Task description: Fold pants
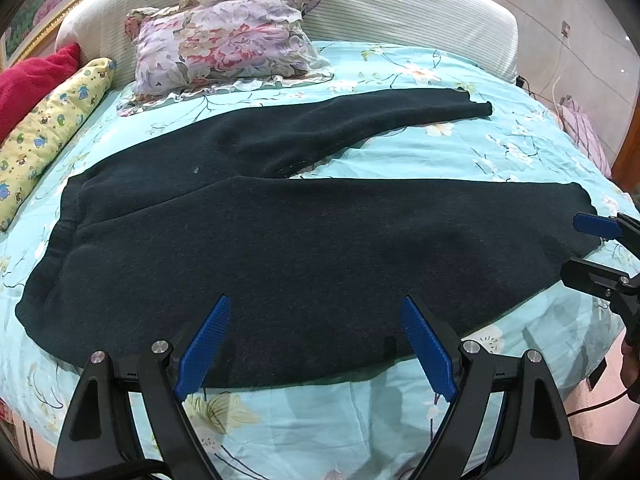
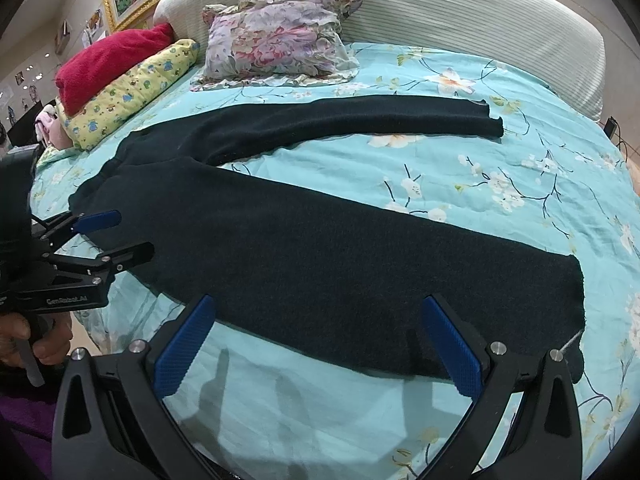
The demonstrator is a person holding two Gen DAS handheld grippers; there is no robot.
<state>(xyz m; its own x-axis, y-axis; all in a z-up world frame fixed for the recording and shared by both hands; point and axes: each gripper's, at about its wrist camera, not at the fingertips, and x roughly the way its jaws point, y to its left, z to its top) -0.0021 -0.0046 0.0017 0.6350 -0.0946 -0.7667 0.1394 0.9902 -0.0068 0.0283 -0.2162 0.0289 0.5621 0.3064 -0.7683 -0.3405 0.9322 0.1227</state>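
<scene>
Dark pants (image 1: 280,240) lie flat on the bed, waistband to the left, both legs spread in a V toward the right; they also show in the right wrist view (image 2: 320,256). My left gripper (image 1: 316,308) is open, hovering over the near edge of the pants by the hip. My right gripper (image 2: 318,308) is open above the near leg's lower edge, close to its cuff (image 2: 568,300). Each gripper shows in the other view, the right one (image 1: 576,244) at the near cuff, the left one (image 2: 132,236) by the waistband, both with jaws apart.
The bed has a turquoise floral sheet (image 1: 460,156) and a striped white headboard (image 1: 400,4). A floral pillow (image 1: 224,44), a yellow bolster (image 1: 48,132) and a red cushion (image 1: 32,76) lie at the far left. The bed's near edge drops off below the pants.
</scene>
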